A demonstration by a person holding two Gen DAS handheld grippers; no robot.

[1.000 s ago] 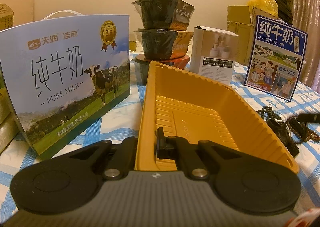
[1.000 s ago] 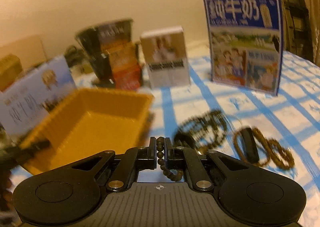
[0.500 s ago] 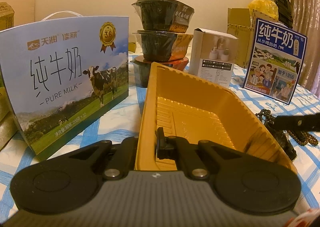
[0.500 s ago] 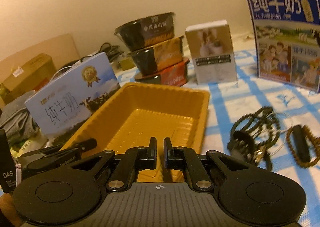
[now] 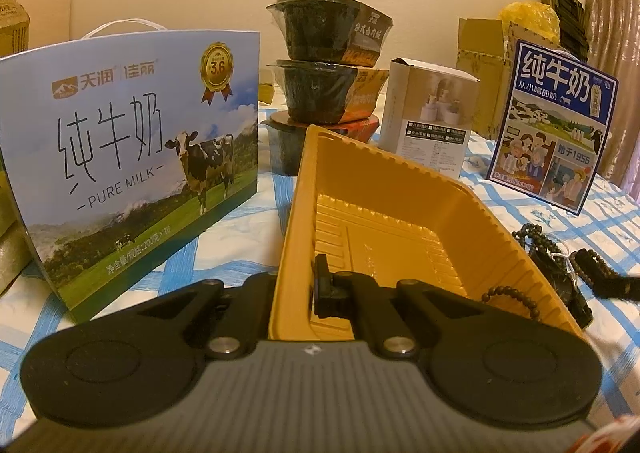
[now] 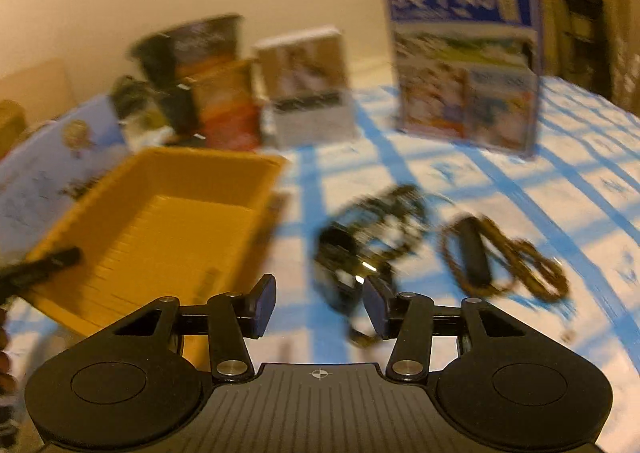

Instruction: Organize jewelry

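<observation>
My left claw [image 5: 298,293] is pinched tight on the near wall of the yellow ridged plastic tray [image 5: 400,221], one finger outside and one inside. To the left of this claw stands a big blue milk box with a cow on it [image 5: 132,149]. Straight ahead, past the tray, sits a stack of black noodle bowls [image 5: 328,65]. Inside the tray, just right of my left claw, lies a short string of dark round beads [image 5: 510,299].

My right claw [image 6: 320,303] is wide apart and holds nothing. The tray [image 6: 168,213] is to its left. Just ahead of it, on the blue and white checked cloth [image 6: 560,213], lies a blurry tangle of dark beads [image 6: 368,237]. Farther right lies a brown bead loop with a black bar [image 6: 500,257]. Behind them stands a dark blue milk carton [image 6: 464,53].
</observation>
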